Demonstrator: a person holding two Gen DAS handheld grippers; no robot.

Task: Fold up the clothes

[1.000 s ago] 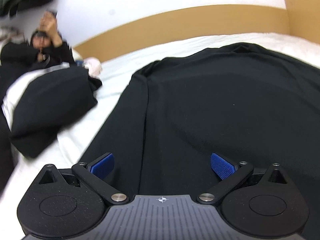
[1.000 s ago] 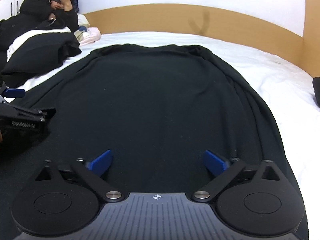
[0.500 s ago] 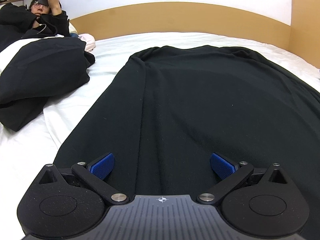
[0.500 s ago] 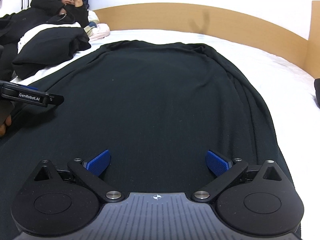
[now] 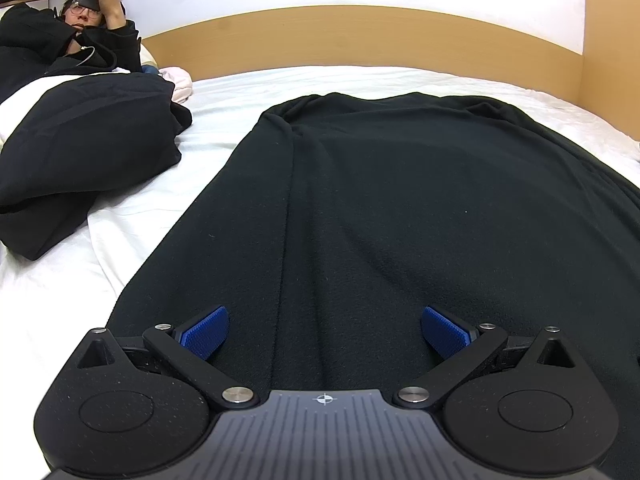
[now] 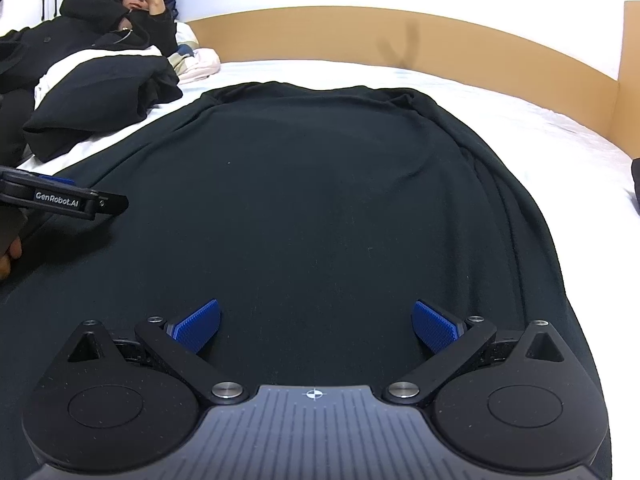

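Black garment [image 5: 420,208] spread flat along the middle of the white bed [image 5: 120,256], far end near the wooden headboard [image 5: 360,36]. Left gripper [image 5: 325,330] and right gripper [image 6: 316,324] over its near end, jaws wide, holding nothing.

Home bedroom: bed [image 5: 360,80] with white sheet, wooden headboard [image 5: 360,36], person [image 5: 80,40] lying alongside with phone, white cabinet [image 6: 40,4] behind.
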